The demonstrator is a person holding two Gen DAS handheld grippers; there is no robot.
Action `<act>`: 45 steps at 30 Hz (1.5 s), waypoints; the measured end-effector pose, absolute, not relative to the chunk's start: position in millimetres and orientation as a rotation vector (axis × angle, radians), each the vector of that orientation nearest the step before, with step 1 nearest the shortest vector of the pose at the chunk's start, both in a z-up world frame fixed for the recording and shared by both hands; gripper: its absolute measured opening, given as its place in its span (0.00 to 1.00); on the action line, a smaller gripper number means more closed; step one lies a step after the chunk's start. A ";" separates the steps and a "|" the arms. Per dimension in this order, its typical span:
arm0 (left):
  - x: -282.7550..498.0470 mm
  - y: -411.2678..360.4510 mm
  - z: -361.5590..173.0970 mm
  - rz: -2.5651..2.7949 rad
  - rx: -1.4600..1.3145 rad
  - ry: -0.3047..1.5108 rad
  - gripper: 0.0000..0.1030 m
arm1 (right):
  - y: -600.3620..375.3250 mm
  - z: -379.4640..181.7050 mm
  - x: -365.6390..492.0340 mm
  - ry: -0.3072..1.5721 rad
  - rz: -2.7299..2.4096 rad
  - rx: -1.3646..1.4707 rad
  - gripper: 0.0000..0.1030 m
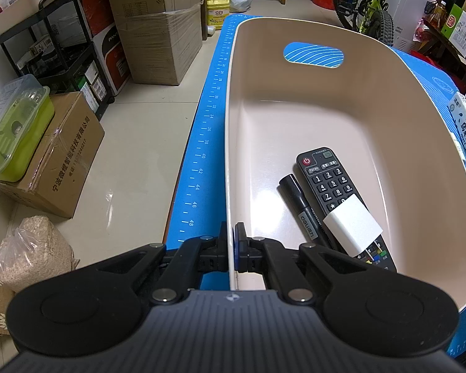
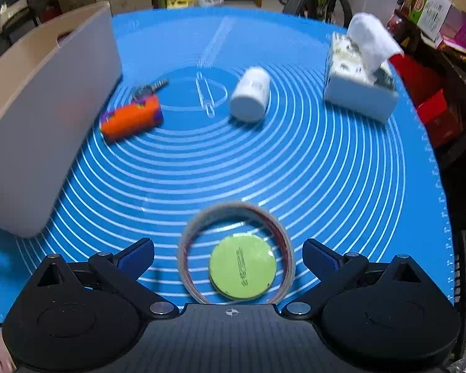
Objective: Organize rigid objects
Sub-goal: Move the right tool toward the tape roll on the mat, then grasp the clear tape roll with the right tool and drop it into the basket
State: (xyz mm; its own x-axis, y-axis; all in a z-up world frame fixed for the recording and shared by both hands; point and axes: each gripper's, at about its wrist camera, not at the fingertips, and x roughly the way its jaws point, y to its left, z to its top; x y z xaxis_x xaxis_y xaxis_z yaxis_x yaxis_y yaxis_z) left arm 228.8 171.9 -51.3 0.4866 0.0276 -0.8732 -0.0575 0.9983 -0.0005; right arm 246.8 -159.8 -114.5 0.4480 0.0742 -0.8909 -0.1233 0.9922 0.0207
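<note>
A beige bin [image 1: 372, 102] stands on the blue mat [image 1: 202, 143]; inside lie a black remote [image 1: 329, 180], a black marker [image 1: 298, 205] and a white charger block [image 1: 352, 228]. My left gripper [image 1: 232, 242] is shut on the bin's near-left rim. In the right wrist view my right gripper [image 2: 230, 258] stands wide open, its fingers either side of a clear tape roll [image 2: 236, 253] with a green round disc [image 2: 242, 270] inside the ring; the pads do not touch it. Farther off lie an orange keychain case with keys [image 2: 130, 119] and a white bottle [image 2: 251, 94] on its side.
A tissue box [image 2: 358, 84] sits at the mat's far right. The bin's outer wall [image 2: 40, 118] rises along the left of the right wrist view. Cardboard boxes [image 1: 158, 31], a black shelf [image 1: 62, 46] and a bicycle [image 1: 369, 0] stand on the floor beyond the table.
</note>
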 end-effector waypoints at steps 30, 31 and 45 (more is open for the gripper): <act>228.8 170.3 -51.7 0.052 -0.032 1.062 0.04 | -150.5 -89.7 252.5 0.973 0.144 -0.112 0.82; 228.9 169.7 -51.7 0.052 -0.031 1.063 0.04 | -149.6 -85.1 251.8 0.957 0.143 -0.112 0.82; 228.6 170.4 -51.7 0.053 -0.029 1.063 0.04 | -99.2 -12.3 250.0 0.678 0.225 -0.119 0.82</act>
State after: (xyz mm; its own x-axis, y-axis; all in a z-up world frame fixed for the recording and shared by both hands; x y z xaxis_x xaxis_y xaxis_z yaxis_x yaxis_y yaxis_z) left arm 228.6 170.4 -51.7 0.4855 0.0294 -0.8737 -0.0578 0.9983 0.0015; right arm 250.0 -99.2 -12.3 0.7556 0.1674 -0.6333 -0.2445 0.9690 -0.0356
